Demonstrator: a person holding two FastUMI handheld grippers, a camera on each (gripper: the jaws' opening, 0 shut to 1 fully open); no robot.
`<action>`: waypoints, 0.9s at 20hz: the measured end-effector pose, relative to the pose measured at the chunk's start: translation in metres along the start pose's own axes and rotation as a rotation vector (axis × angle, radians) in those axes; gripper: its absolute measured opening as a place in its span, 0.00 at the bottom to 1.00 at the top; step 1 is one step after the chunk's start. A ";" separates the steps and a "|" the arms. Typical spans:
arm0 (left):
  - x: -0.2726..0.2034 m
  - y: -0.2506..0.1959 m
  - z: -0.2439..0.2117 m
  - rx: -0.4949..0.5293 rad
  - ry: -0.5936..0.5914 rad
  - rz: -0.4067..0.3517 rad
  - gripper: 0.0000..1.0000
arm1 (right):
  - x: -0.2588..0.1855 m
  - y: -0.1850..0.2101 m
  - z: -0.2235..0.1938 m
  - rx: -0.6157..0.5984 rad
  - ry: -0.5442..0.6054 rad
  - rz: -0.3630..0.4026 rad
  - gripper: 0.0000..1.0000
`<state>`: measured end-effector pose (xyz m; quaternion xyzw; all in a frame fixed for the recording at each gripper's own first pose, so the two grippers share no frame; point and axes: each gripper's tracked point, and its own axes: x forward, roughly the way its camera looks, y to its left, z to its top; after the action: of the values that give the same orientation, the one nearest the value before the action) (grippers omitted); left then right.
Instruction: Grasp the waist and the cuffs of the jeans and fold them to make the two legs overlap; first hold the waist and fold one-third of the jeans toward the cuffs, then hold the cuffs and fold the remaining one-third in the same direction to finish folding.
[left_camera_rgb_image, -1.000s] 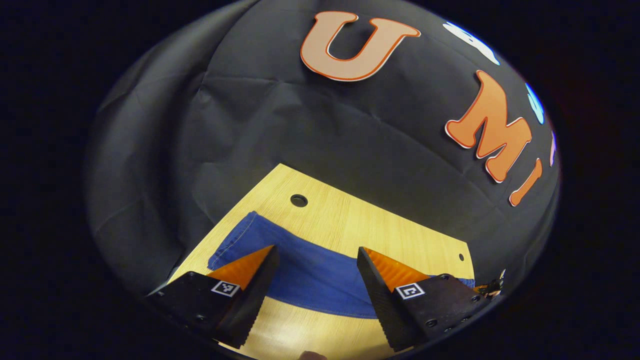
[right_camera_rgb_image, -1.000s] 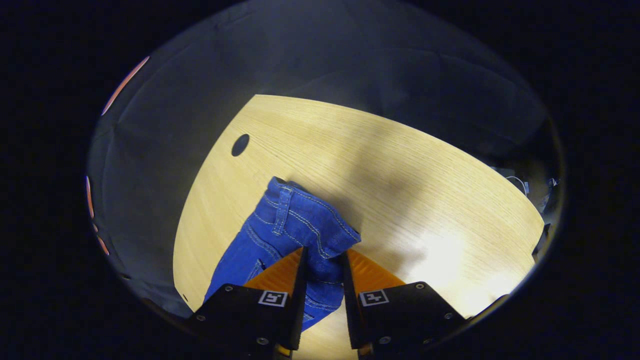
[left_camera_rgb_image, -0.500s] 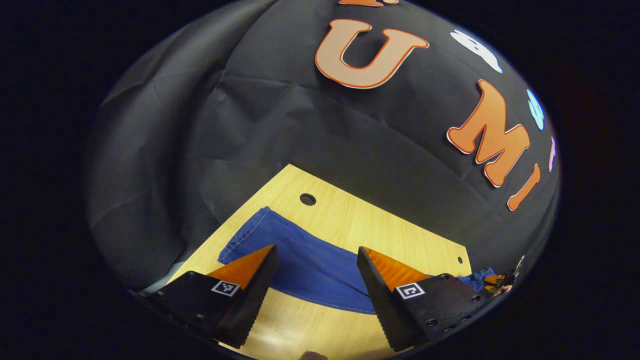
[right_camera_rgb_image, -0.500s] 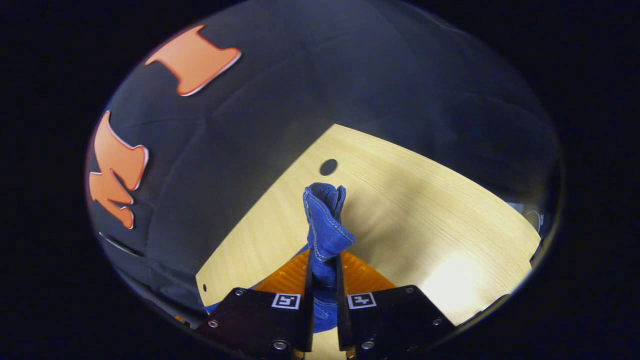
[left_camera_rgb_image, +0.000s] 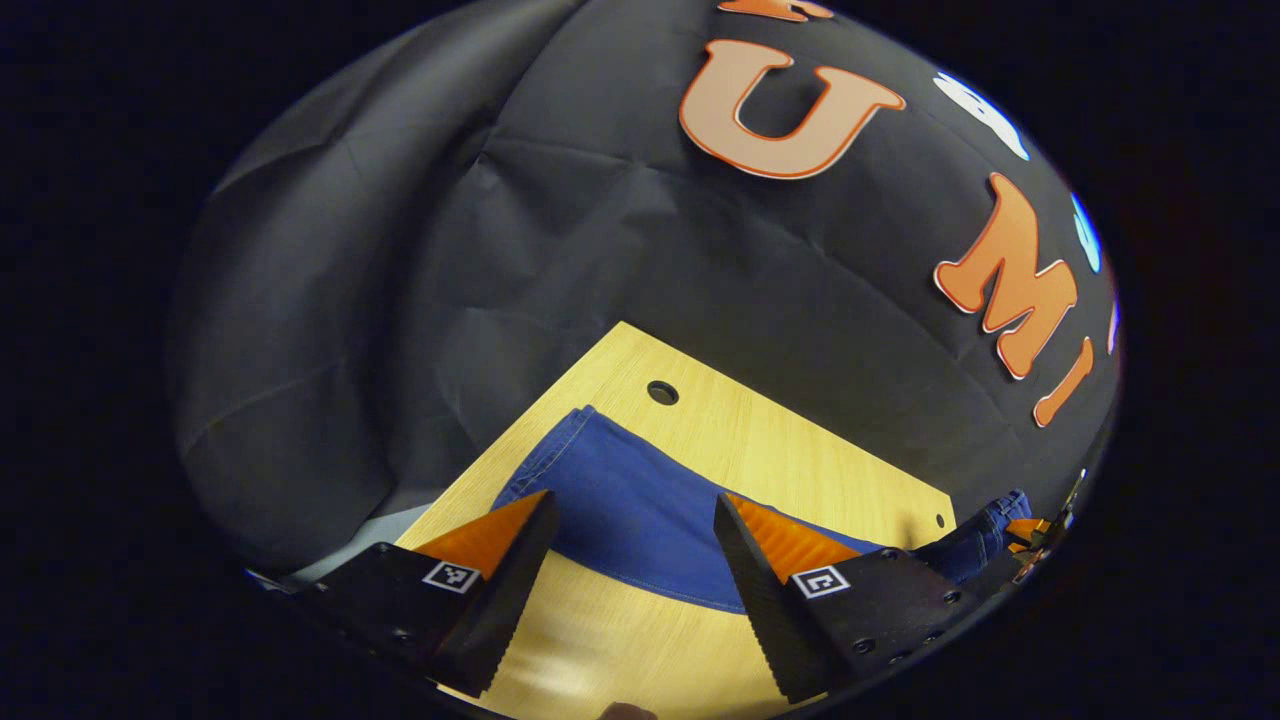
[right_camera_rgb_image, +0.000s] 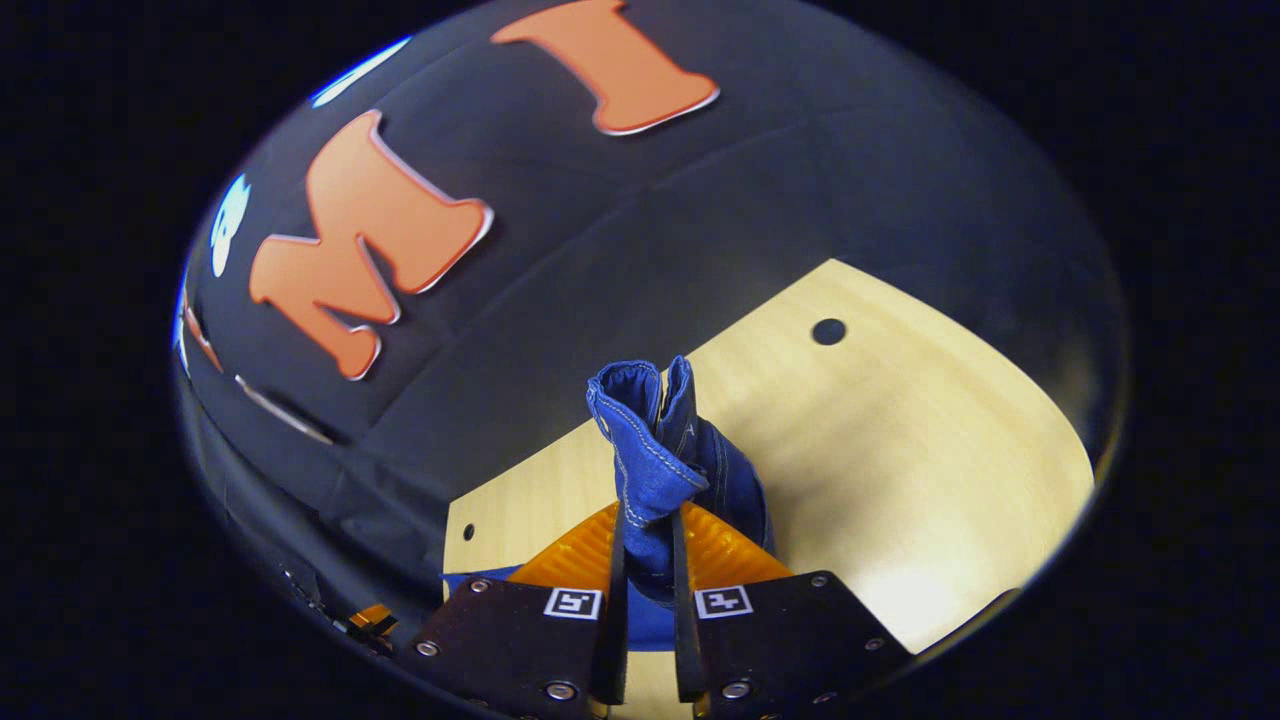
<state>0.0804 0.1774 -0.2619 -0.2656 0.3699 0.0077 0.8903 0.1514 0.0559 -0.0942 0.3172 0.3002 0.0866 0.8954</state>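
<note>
The jaws of the left gripper (left_camera_rgb_image: 630, 545) are wide apart and hold nothing, while the jaws of the right gripper (right_camera_rgb_image: 645, 560) are pressed together on a bunched-up part of the jeans (right_camera_rgb_image: 655, 450). In the left gripper view, the jeans (left_camera_rgb_image: 620, 510) lie flat on the wooden table (left_camera_rgb_image: 780, 460), a long blue strip that runs from the left side over toward the right. The cuff end (left_camera_rgb_image: 560, 440) sits near the table's left edge, close to a round hole (left_camera_rgb_image: 662, 391) in the wood. The two open fingers hang over the blue cloth, one on each side, and it is hard to tell if they touch it. Far off at the right edge of this view, the other end of the jeans (left_camera_rgb_image: 985, 530) is lifted up off the table, with the right gripper (left_camera_rgb_image: 1035, 535) there, small and hard to see. In the right gripper view, the pinched cloth sticks up in a folded bundle above the fingers, with pale stitching along its seams. Below it is the table (right_camera_rgb_image: 900, 440), which has a round hole (right_camera_rgb_image: 828, 331) and a small hole (right_camera_rgb_image: 468, 532). The black cloth wall (left_camera_rgb_image: 400, 300) stands behind the table.
</note>
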 end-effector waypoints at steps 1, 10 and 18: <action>0.001 0.008 -0.001 -0.013 0.010 0.001 0.97 | 0.008 0.014 -0.010 -0.010 0.020 0.005 0.20; 0.049 0.070 -0.028 -0.126 0.154 0.000 0.97 | 0.084 0.092 -0.107 -0.055 0.143 -0.075 0.20; 0.087 0.083 -0.069 -0.376 0.327 -0.080 0.98 | 0.093 0.124 -0.164 0.081 0.238 -0.015 0.39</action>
<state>0.0811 0.1998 -0.3993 -0.4388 0.4904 -0.0020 0.7529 0.1335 0.2700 -0.1630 0.3384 0.4102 0.1047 0.8404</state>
